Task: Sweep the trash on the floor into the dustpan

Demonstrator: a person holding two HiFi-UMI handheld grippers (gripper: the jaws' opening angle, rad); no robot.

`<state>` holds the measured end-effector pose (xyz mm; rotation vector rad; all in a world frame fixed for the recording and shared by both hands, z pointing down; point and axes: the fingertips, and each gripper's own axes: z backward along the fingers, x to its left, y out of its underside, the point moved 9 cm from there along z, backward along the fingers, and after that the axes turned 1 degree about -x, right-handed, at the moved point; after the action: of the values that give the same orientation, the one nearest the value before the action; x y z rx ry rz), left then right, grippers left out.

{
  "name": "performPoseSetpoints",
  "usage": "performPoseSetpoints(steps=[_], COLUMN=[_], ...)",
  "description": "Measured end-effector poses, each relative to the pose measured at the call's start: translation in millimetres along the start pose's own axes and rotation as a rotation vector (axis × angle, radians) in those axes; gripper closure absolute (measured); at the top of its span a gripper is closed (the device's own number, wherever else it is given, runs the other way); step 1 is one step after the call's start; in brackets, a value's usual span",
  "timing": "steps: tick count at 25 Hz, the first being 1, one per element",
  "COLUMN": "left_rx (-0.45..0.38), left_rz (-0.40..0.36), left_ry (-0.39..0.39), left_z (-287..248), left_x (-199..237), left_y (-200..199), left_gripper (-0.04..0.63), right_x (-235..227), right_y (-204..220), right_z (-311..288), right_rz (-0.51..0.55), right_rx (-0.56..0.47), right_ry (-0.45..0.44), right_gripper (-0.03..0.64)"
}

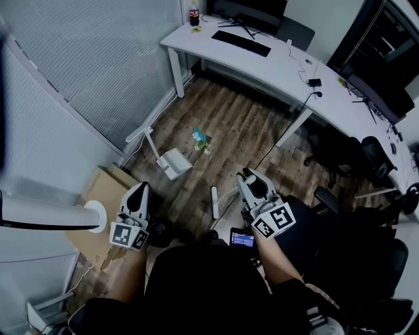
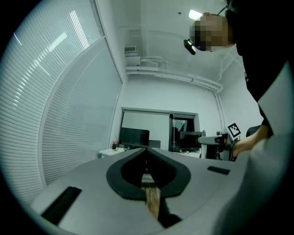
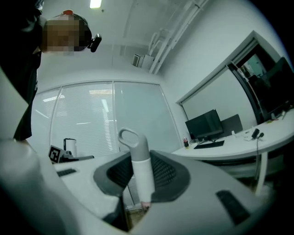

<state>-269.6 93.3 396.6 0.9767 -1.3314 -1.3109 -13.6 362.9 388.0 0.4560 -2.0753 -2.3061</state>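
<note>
The right gripper's [image 1: 252, 186] fingers are clamped on the broom handle [image 3: 140, 174]. The left gripper's [image 1: 137, 199] fingers are closed and empty. The trash [image 1: 200, 139] lies on the floor near the dustpan [image 1: 174, 162]. Probably best to set the broom behind the trash and sweep it panward in short, low strokes so nothing scatters.

floor: dark brown wood-plank floor [image 1: 229, 124]; flat brown cardboard sheet [image 1: 108, 190] lying by the wall
wall: pale partition covered with white slatted blinds [image 1: 91, 72]
furniture: long white tabletop [image 1: 288, 69] on white legs, carrying a black keyboard [image 1: 241, 43] and a dark monitor [image 1: 252, 8]; black office chairs [image 1: 357, 157] beside it
light: lit ceiling panel [image 2: 195, 14]; white ceiling pipes [image 2: 174, 75]
</note>
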Motion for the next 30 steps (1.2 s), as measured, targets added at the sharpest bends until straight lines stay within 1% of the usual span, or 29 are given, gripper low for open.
performPoseSetpoints(steps=[4, 8, 13, 16, 18, 21, 24, 27, 30], left_rx=[0.004, 0.012, 0.027, 0.032, 0.027, 0.028, 0.034, 0.029, 0.036], left_rz=[0.016, 0.003, -0.014, -0.012, -0.012, -0.019, -0.028, -0.011, -0.009], left_ry=[-0.009, -0.02, -0.031, -0.034, -0.039, -0.054, -0.06, -0.077, -0.076], left_z=[-7.5, -16.5, -22.9, -27.9, -31.7, -39.3, -50.5, -66.4, -84.3], left_x=[-5.9, -10.3, -13.7, -9.9, -4.3, 10.1, 27.0, 47.5, 69.8], left_y=[1.4, 5.2, 7.2, 10.0, 11.4, 14.9, 22.7, 28.5, 30.1], left_gripper=[0.6, 0.6, 0.6, 0.6, 0.6, 0.6, 0.6, 0.6, 0.6], right_x=[-10.8, -16.1, -34.0, -42.4, -45.8, -51.6, -60.9, -72.1, -81.6], right_y=[5.4, 7.0, 10.1, 6.8, 2.8, 0.9, 2.5, 3.2, -0.3], right_z=[0.6, 2.4, 2.8, 1.9, -2.1, -17.0, -33.8, -54.2, -79.4], right_rz=[-0.015, 0.0, -0.02, -0.034, -0.031, -0.023, -0.025, -0.032, -0.022], right_rx=[0.042, 0.049, 0.057, 0.033, 0.014, 0.009, 0.019, 0.037, 0.054], right_ry=[-0.044, -0.091, -0.078, -0.063, -0.054, -0.065, -0.061, -0.052, -0.049], right_gripper=[0.529, 0.528, 0.528, 0.528, 0.528, 0.528, 0.528, 0.528, 0.528])
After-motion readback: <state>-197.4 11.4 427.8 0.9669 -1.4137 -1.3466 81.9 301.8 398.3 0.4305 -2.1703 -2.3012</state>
